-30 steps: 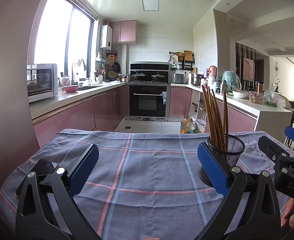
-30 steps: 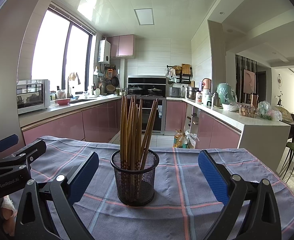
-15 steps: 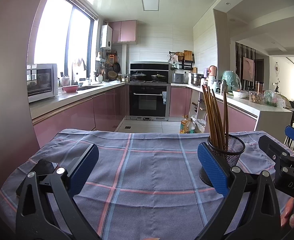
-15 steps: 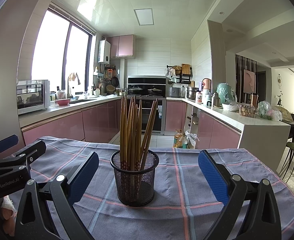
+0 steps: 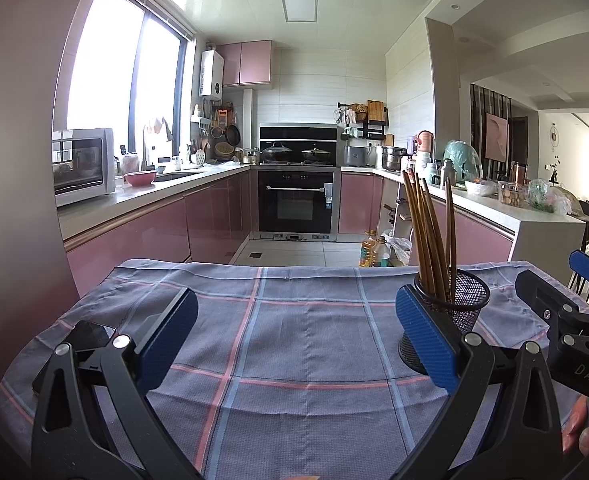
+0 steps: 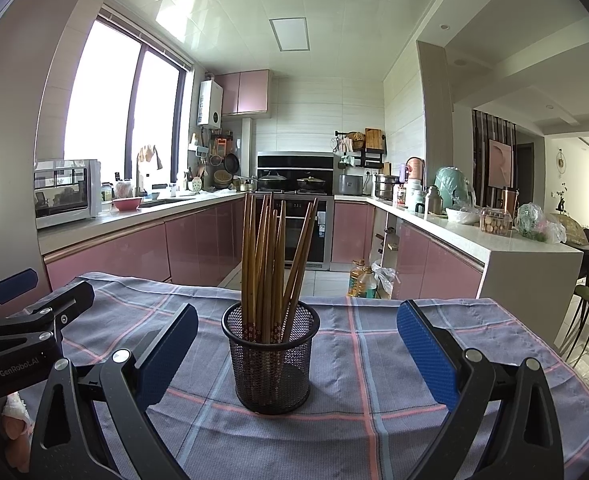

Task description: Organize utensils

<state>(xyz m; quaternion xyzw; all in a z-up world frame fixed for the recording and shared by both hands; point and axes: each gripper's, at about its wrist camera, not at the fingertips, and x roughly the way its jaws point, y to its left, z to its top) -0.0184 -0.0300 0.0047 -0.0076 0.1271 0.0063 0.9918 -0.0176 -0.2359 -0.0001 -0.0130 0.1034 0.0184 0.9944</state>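
A black wire-mesh cylindrical holder (image 6: 271,360) stands upright on a grey-blue checked tablecloth with pink and pale-blue lines (image 6: 374,364). A bundle of brown wooden chopsticks (image 6: 272,264) stands inside it, tips down, the upper ends fanning slightly apart; a few lean to the right against the rim.

Right gripper (image 6: 296,354): jaws spread wide, holding nothing. Its blue-padded fingers (image 6: 424,354) sit low over the cloth. The holder stands between them in the right wrist view, closer to the left pad, with a gap visible on either side. No contact is seen.

Left gripper (image 5: 294,340): jaws likewise released and wide apart, nothing between them but bare cloth. In the left wrist view the holder (image 5: 460,312) stands just behind its right pad, partly hidden by it; whether pad and holder touch cannot be told. A dark flat object, possibly a phone (image 5: 88,336), lies on the cloth behind the left finger.

Each gripper's black frame appears at the edge of the other's view, side by side at the near edge of the table. Part of a person's hand (image 5: 580,434) shows at the lower right of the left wrist view.

Background: a kitchen with pink cabinet fronts (image 6: 134,252) and a built-in black oven (image 5: 298,208).
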